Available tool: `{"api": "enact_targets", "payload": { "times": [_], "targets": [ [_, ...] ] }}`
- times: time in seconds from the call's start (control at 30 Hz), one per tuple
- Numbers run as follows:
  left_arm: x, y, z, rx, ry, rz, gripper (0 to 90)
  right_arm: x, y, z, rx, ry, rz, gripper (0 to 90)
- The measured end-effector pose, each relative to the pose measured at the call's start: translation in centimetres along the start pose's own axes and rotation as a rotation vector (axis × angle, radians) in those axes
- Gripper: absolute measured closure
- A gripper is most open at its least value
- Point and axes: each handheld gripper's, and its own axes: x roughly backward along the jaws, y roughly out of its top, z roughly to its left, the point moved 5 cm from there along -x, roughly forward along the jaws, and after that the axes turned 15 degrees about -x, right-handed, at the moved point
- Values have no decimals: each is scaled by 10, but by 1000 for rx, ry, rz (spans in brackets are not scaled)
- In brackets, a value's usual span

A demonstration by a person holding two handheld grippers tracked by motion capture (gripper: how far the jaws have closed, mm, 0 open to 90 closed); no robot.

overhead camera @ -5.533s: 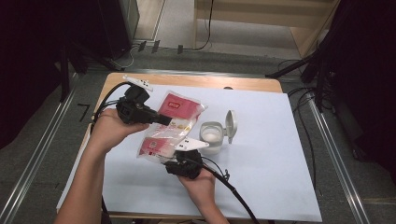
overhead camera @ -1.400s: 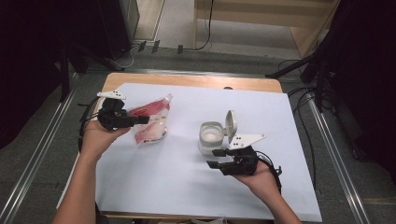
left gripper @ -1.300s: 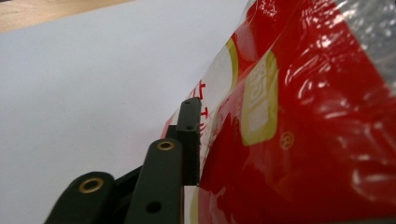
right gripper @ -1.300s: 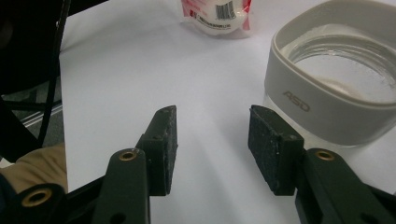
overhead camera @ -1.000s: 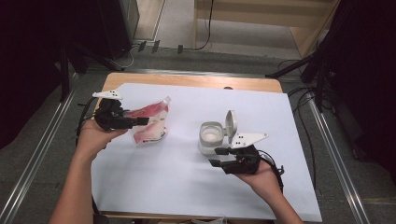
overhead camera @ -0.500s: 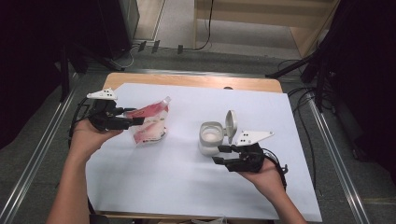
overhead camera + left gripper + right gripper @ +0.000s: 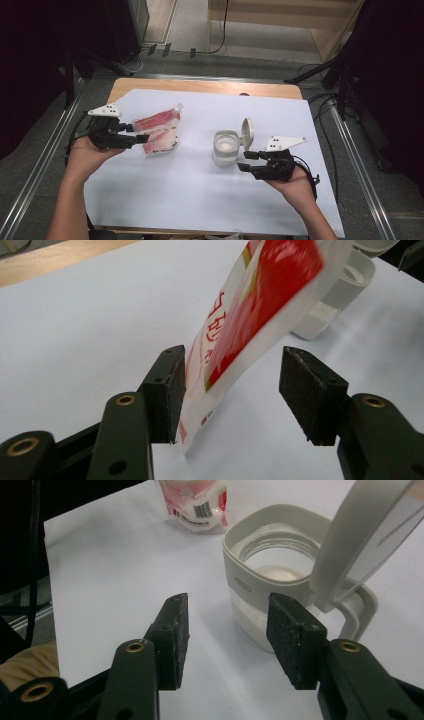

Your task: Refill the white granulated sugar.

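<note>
Since a second ago my left gripper [image 7: 230, 390] has slackened, jaws apart around the red-and-white plastic pouch [image 7: 159, 131], far left. My right gripper [image 7: 227, 637], open, waits beside the lidded clear jar [image 7: 226, 147], perhaps to steady it.

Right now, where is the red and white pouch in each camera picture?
High view: red and white pouch left of centre, at the left gripper tips.
Left gripper view: pouch between the open jaws, touching one pad.
Right gripper view: pouch top centre.
Shared landmark: the open-lidded jar.
</note>
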Motion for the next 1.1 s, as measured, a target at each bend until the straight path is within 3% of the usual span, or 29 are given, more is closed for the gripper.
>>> {"api": "enact_targets", "payload": {
  "times": [0.5,0.87,1.0,1.1],
  "targets": [
    [6,-36,17,81,9,9,471,11,2,-8,1,-17,-17,523],
    [12,-57,29,138,58,11,468,18,4,-15,-14,-40,-19,524],
    [14,-62,35,151,95,23,468,23,6,-18,-20,-45,-27,533],
    [12,-61,39,168,102,6,469,27,6,-23,-36,-54,-30,547]
  ]
}}
